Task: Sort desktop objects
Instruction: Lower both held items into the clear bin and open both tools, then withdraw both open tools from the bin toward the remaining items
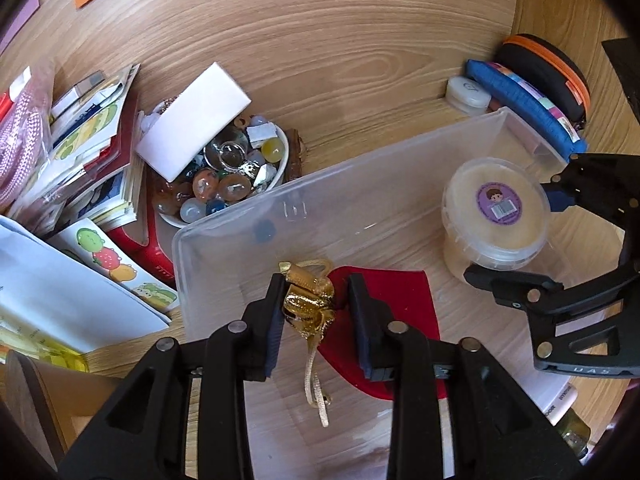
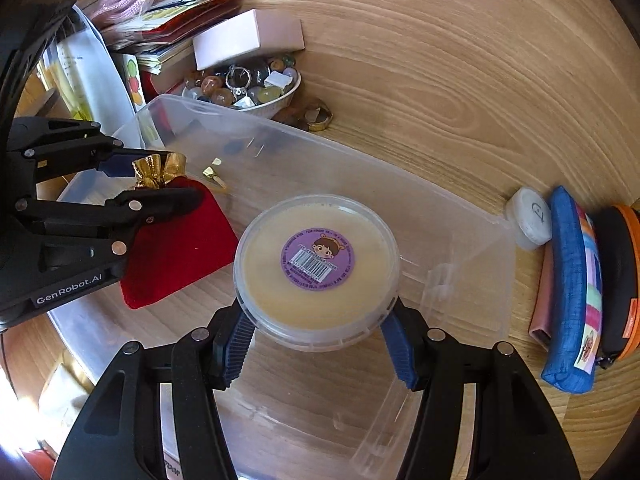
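A clear plastic bin sits on the wooden desk. Inside it lies a red velvet pouch with a gold top. My left gripper is open over the pouch, its jaws either side of the gold top. My right gripper is shut on a round cream tub with a purple sticker, holding it inside the bin at its right end.
A white bowl of glass marbles with a white box on it stands behind the bin. Booklets and papers pile at the left. A blue pencil case, black-orange case and small white jar lie right.
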